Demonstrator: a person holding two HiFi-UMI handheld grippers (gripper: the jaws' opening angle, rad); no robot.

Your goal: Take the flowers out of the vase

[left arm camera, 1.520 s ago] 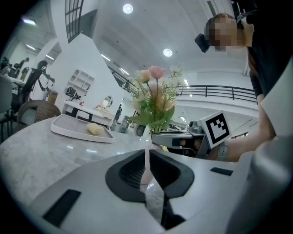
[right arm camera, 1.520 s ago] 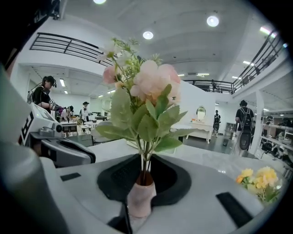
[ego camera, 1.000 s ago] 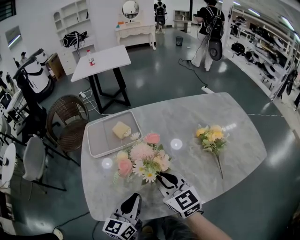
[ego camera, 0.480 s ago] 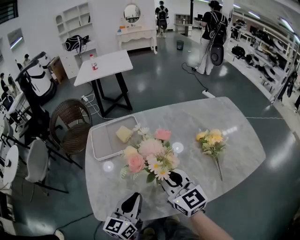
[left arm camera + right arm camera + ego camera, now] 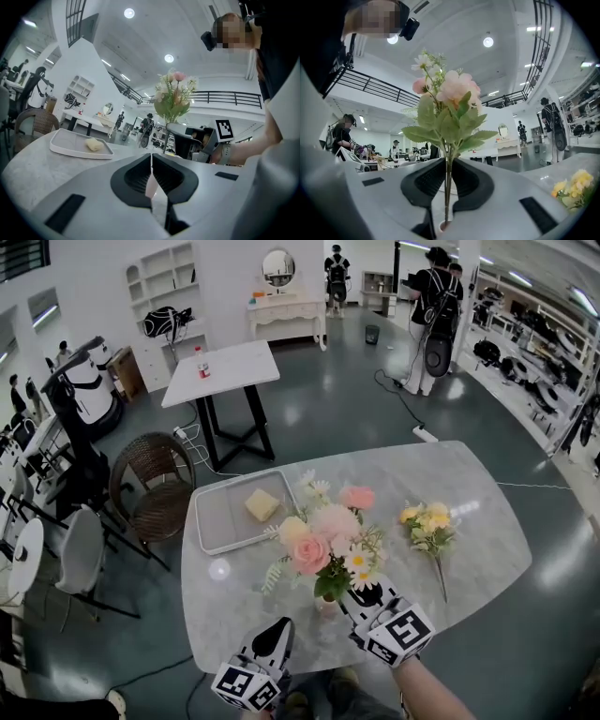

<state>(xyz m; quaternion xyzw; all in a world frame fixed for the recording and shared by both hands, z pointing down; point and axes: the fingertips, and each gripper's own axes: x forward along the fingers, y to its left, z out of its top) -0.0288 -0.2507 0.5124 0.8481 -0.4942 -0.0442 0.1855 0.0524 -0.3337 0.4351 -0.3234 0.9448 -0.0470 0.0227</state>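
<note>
A bunch of pink and white flowers [image 5: 326, 542] stands upright with my right gripper [image 5: 352, 595] shut on its thin green stems. In the right gripper view the stems [image 5: 448, 178] run straight down between the pads, and a small pale round rim [image 5: 442, 226], seemingly the vase mouth, shows around them below. A pale vase-like shape [image 5: 323, 607] sits under the leaves in the head view. My left gripper [image 5: 283, 627] hovers at the near table edge, jaws shut and empty, left of the flowers [image 5: 174, 96].
A second bunch of yellow flowers [image 5: 427, 529] lies on the marble table [image 5: 469, 484] to the right. A white tray [image 5: 217, 521] holding a yellow sponge [image 5: 262, 505] sits at the far left. Chairs, another table and people stand beyond.
My right gripper has risen with the pink flowers, which now sit higher and nearer. My left gripper has also lifted a little.
</note>
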